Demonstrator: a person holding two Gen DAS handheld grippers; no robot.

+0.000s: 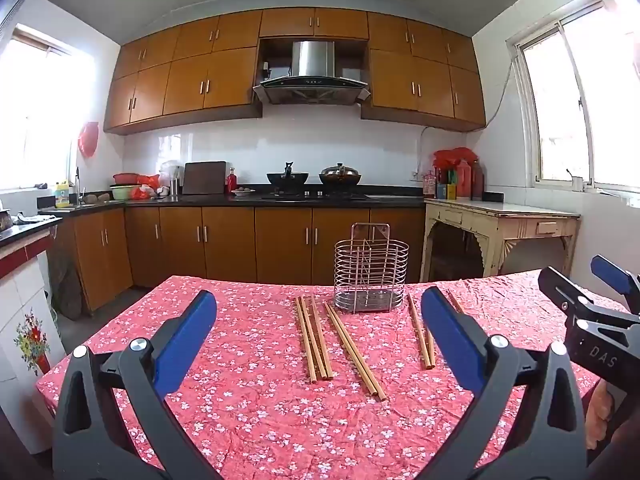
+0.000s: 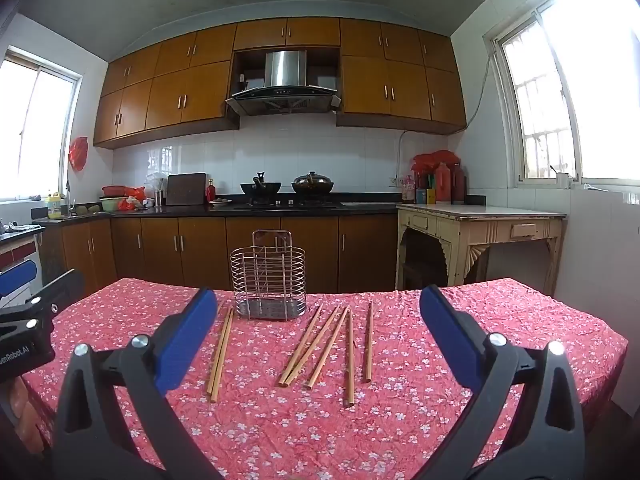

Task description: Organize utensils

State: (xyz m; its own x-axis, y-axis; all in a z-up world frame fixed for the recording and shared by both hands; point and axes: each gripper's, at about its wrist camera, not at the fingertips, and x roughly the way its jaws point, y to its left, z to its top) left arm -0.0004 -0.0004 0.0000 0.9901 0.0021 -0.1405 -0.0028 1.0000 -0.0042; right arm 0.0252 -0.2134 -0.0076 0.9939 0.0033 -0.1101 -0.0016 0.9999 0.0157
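Note:
A wire utensil holder (image 1: 371, 270) stands upright and empty at the far side of the table; it also shows in the right wrist view (image 2: 268, 278). Several wooden chopsticks (image 1: 316, 340) lie loose on the cloth in front of it, with more in the right wrist view (image 2: 320, 346). A pair of chopsticks (image 2: 220, 354) lies left of the holder. My left gripper (image 1: 318, 322) is open and empty above the near table. My right gripper (image 2: 318, 322) is open and empty too; it also shows at the right edge of the left wrist view (image 1: 592, 308).
The table carries a red floral cloth (image 1: 260, 420). Beyond it are brown kitchen cabinets (image 1: 280, 240), a stove with two woks (image 1: 312, 178) and a cream side table (image 1: 500, 228) at the right.

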